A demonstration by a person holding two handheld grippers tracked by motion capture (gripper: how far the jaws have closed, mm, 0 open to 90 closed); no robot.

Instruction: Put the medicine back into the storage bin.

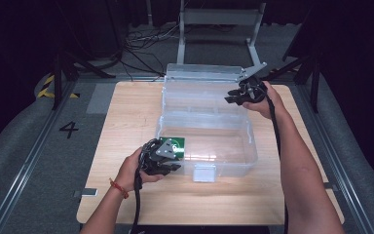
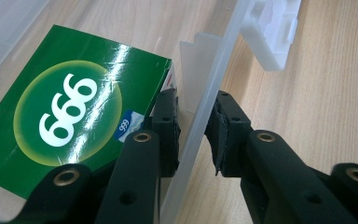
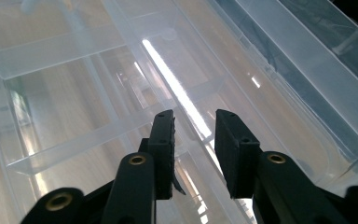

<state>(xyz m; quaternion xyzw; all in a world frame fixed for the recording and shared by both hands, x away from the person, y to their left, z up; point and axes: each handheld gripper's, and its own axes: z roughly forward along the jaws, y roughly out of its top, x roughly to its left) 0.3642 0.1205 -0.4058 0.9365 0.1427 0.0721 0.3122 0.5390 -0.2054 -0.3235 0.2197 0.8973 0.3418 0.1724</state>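
A clear plastic box (image 1: 233, 161) with its lid (image 1: 199, 73) raised at the back stands on the wooden table (image 1: 126, 112). A green carton (image 1: 176, 143) printed "666" (image 2: 70, 107) lies in its front left corner. My left gripper (image 1: 171, 165) (image 2: 196, 135) is shut on the box's front wall (image 2: 209, 79), one jaw inside beside the carton, one outside. My right gripper (image 1: 231, 96) (image 3: 193, 140) hovers at the box's back right. Its jaws stand apart over the clear dividers (image 3: 74, 46) near the lid (image 3: 307, 60), with a bright rim running between them and no pad pressing on it.
A white latch (image 1: 204, 173) (image 2: 272, 32) hangs on the box's front wall, right of my left gripper. A metal frame (image 1: 219, 19) and cables lie on the floor behind the table. Dark stands flank the table. A "4" mark (image 1: 68, 129) is on the floor at left.
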